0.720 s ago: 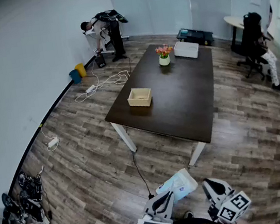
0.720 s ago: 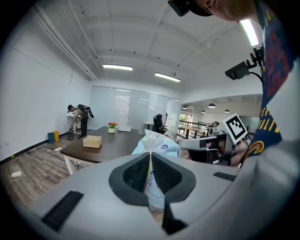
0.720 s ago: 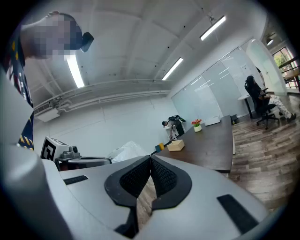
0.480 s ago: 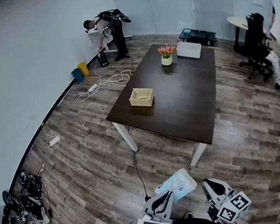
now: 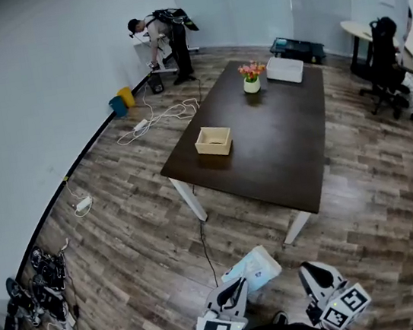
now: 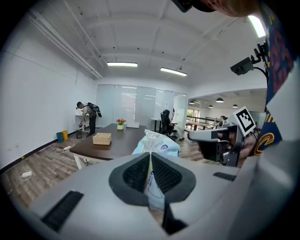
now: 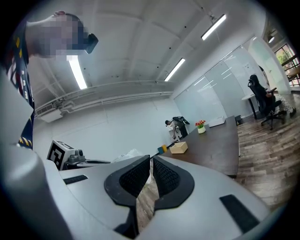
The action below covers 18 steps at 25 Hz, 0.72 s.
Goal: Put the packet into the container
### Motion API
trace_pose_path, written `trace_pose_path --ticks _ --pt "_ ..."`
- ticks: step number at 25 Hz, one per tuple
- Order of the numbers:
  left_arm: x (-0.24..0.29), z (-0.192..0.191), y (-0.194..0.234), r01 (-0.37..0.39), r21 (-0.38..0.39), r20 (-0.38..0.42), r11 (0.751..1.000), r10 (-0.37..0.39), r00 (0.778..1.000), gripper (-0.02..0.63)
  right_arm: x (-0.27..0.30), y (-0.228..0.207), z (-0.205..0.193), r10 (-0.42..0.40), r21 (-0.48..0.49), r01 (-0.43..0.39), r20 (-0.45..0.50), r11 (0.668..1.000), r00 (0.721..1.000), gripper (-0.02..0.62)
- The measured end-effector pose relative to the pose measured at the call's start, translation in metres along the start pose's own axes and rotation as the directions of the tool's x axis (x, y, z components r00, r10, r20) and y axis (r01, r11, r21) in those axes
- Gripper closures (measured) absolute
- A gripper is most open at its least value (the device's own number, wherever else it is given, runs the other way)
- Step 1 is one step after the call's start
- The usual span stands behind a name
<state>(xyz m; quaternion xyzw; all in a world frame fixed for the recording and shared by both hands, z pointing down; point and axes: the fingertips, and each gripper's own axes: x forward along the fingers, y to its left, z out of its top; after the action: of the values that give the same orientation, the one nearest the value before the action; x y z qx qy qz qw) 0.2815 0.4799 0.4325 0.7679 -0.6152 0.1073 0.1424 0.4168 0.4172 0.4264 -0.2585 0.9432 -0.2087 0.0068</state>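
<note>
A light blue and white packet (image 5: 251,270) sticks out in front of my left gripper (image 5: 238,286), which is shut on its lower edge. In the left gripper view the packet (image 6: 157,144) rises from between the pads of the left gripper (image 6: 150,158). The container, a small open beige box (image 5: 214,141), sits near the left edge of a dark brown table (image 5: 281,149), well ahead of both grippers. My right gripper (image 5: 309,273) is held beside the left one, shut with nothing in it. The right gripper view shows the right gripper (image 7: 151,162), the box (image 7: 178,147) and the packet (image 7: 127,154).
On the table's far end stand a vase of flowers (image 5: 252,80) and a white box (image 5: 285,69). A person (image 5: 168,34) bends at the far wall. Cables (image 5: 155,118) lie on the wooden floor at left. A cord (image 5: 206,251) trails under the table. An office chair (image 5: 384,57) stands at right.
The view has shifted, so the table and box sit slightly lower and further right. The left gripper and packet have moved a little left and down. Both grippers stay shut.
</note>
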Motion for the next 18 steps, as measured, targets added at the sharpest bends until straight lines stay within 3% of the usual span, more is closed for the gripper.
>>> trace_pose_path --ticks 18 --pt "0.032 0.013 0.185 0.044 0.087 -0.016 0.995 -0.043 0.999 0.595 0.192 0.034 0.009 -0.004 -0.007 0.003 -0.042 1.000 0.999 0.583"
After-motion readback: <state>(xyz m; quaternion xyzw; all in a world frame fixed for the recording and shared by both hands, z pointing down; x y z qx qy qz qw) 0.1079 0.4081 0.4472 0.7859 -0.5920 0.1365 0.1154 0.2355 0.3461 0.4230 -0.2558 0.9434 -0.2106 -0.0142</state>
